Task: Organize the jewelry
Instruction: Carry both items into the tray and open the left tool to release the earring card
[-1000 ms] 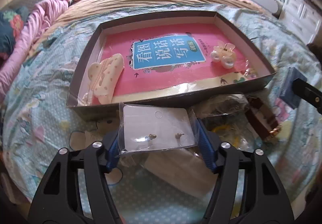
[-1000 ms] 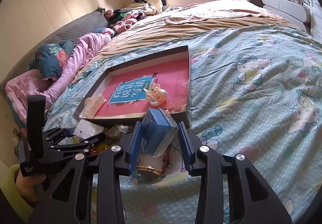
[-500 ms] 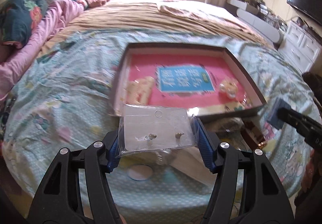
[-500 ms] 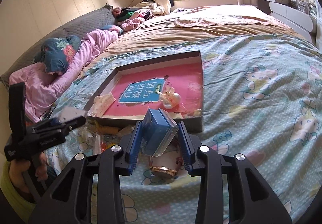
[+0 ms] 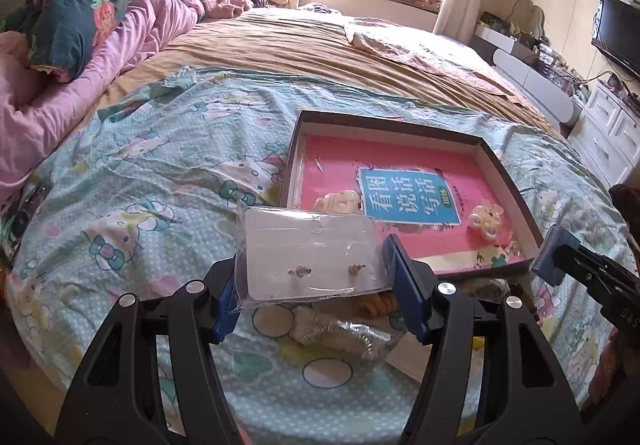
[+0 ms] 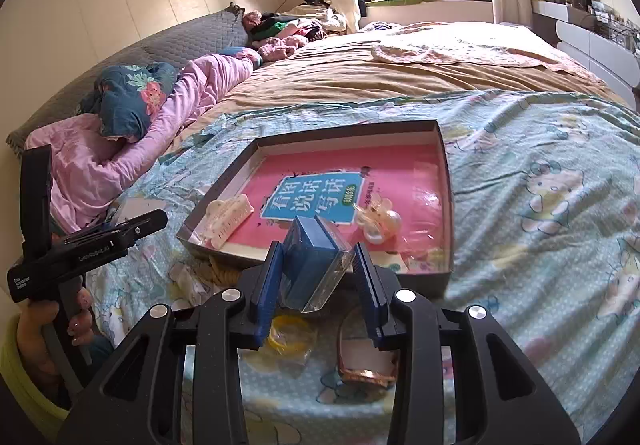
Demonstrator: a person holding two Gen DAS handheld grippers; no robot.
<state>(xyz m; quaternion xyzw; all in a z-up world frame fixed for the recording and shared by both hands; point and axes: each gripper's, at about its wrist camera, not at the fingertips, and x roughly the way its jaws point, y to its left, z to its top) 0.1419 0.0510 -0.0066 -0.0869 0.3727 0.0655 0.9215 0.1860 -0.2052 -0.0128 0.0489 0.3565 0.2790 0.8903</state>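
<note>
Sunlit from a window at the far side, the bed (image 5: 152, 173) fills the left wrist view, spread with a pale teal cartoon-cat sheet near us and a tan cover beyond. Toward the bed's near edge lies a shallow dark box lid (image 5: 508, 173) with a pink book (image 5: 400, 169) flat inside it. On the book rest a cream hair claw (image 5: 340, 201) and a pearly clip (image 5: 486, 219). The left gripper (image 5: 312, 273) has its jaws clamped on the side edges of a clear-sleeved earring card (image 5: 308, 249), which it holds above the sheet, just before the lid's near left corner; two small studs sit on the card. Under the card, on the sheet, lies a crinkled clear bag of trinkets (image 5: 340, 329). At the right edge of the view the right gripper (image 5: 554, 255) reaches in with something blue at its tips.

From the right wrist view, the same bed runs back to a grey headboard and heaped pink bedding. The right gripper (image 6: 318, 269) has its jaws closed on a small blue box (image 6: 314, 257) in clear wrap, which tilts above the lid's (image 6: 446, 205) near wall. Inside the lid the hair claw (image 6: 228, 219) lies by the near left corner and the pearly clip (image 6: 378, 221) lies further right. Below the jaws, on the sheet, sit a yellow ring in plastic (image 6: 288, 333) and a rose-gold watch (image 6: 366, 373). At the left a hand (image 6: 36, 329) grips the left gripper's handle, and the white card (image 6: 140, 207) shows at its tips.
</note>
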